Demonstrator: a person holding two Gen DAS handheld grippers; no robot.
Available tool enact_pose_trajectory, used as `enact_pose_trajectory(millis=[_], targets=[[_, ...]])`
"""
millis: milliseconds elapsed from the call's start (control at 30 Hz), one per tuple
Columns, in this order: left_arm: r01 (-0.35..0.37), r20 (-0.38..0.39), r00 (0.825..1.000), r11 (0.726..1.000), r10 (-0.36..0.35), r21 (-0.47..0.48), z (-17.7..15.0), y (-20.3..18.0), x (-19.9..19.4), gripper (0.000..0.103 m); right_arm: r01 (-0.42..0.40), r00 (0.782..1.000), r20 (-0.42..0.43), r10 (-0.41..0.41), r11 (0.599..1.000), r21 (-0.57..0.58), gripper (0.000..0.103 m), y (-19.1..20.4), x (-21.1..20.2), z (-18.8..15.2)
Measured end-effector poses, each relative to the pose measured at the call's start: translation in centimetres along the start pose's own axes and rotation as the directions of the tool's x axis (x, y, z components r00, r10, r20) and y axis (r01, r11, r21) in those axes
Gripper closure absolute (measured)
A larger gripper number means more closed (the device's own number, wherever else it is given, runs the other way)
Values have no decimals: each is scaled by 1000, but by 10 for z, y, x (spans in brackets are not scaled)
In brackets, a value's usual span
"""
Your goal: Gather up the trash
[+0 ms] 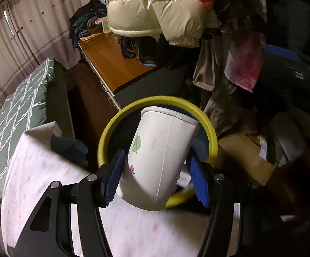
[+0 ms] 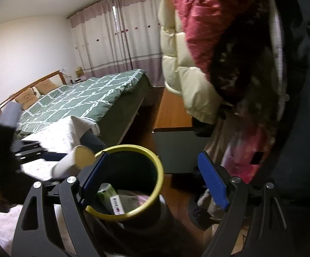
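My left gripper is shut on a white paper cup with a green leaf print, holding it tilted over the mouth of a dark trash bin with a yellow-green rim. In the right wrist view the same cup shows its open brown mouth at the bin's left edge. The bin holds a green bottle and packaging. My right gripper is open and empty just above the bin's rim.
A white cloth-covered surface lies left of the bin. A bed with a green quilt is behind. A wooden desk and hanging coats crowd the right. A cardboard box sits right of the bin.
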State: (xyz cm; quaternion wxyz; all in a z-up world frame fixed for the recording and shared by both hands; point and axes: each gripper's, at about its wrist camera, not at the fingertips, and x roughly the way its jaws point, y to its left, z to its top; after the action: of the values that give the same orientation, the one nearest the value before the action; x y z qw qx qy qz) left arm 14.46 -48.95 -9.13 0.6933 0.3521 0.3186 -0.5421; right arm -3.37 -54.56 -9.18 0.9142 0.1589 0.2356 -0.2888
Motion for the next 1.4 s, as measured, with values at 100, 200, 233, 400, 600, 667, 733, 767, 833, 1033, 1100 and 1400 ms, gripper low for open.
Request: enact_pose_trajectory(millis=[100, 200, 233, 400, 600, 667, 733, 767, 833, 1033, 1100, 1400], targets=[[11, -23, 1000, 1000, -11, -5, 15, -7, 26, 40, 15, 1000, -6, -15, 1000, 6, 23, -12, -3, -1], [6, -38, 999, 1000, -7, -22, 22, -13, 45, 34, 20, 1000, -8, -20, 1000, 12, 23, -18, -5, -1], [5, -45, 999, 1000, -7, -31, 23, -13, 49, 33, 18, 1000, -8, -18, 1000, 14, 23, -19, -7, -1], [-5, -33, 999, 997, 3, -77, 15, -12, 40, 18, 4, 1000, -2, -4, 1000, 11, 23, -11, -10, 1], [-65, 71, 994, 969, 84, -238, -27, 16, -28, 14, -19, 1000, 21, 19, 1000, -6, 20, 6, -22, 3], [-101, 115, 983, 941, 145, -324, -53, 33, -60, 10, -33, 999, 18, 34, 999, -26, 20, 18, -22, 3], [-132, 144, 968, 901, 207, -413, -85, 53, -92, 10, -52, 999, 8, 52, 998, -46, 20, 32, -18, 4], [-160, 153, 954, 871, 256, -465, -106, 64, -111, 10, -65, 998, 0, 65, 996, -59, 20, 41, -16, 3], [-233, 147, 920, 808, 364, -540, -143, 83, -143, 10, -103, 995, -21, 102, 991, -90, 20, 65, -11, 1], [-404, 55, 758, 534, 650, -743, -268, 137, -234, 7, -242, 969, -95, 229, 955, -174, 20, 148, 5, -5], [-430, -4, 705, 422, 709, -798, -309, 156, -255, 6, -303, 951, -127, 282, 933, -197, 20, 179, 12, -7], [-419, -164, 570, 114, 805, -901, -426, 195, -278, 6, -528, 838, -332, 432, 794, -301, 20, 331, 52, -33]])
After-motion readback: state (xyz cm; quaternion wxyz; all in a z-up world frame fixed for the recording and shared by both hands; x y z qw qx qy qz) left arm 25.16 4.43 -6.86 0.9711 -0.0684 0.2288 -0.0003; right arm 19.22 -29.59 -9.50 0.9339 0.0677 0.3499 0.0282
